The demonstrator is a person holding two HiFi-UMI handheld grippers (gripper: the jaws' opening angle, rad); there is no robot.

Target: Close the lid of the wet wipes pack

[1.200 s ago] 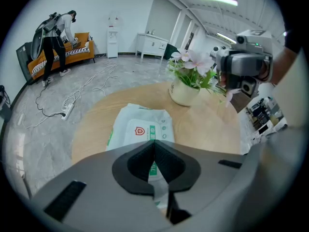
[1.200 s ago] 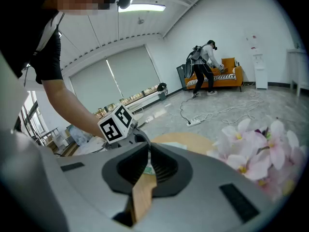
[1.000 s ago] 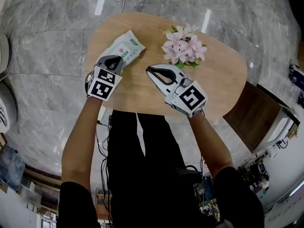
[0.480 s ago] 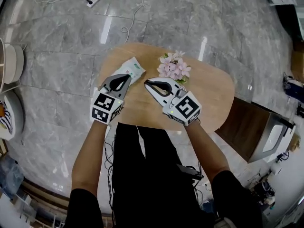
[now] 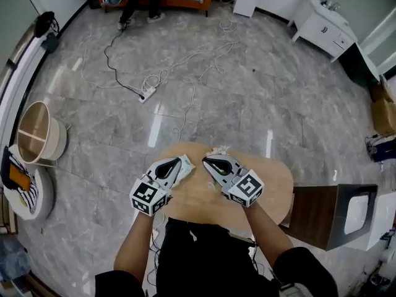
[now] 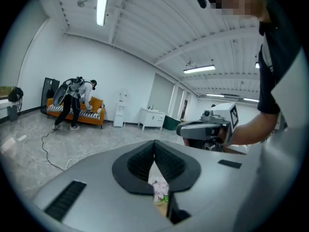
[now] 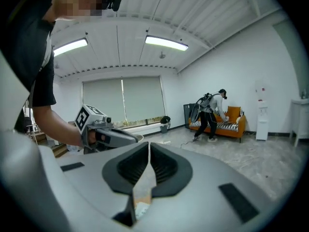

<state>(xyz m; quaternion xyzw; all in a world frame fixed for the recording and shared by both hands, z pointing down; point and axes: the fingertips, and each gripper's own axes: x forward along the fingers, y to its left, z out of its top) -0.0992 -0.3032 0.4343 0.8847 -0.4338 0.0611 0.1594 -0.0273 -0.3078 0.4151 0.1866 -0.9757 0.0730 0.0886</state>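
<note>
Low in the centre of the head view, the left hand-held gripper (image 5: 170, 164) and the right hand-held gripper (image 5: 210, 162) hang over the wooden worktop (image 5: 272, 184). Each has its jaws pressed together, holding nothing. The wet wipes pack (image 5: 184, 164) lies partly hidden beneath the left one.

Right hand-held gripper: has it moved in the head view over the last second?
Yes. The right hand-held gripper has shifted toward the flowers; its tip now overlaps them, where bare table showed between them before.
</note>
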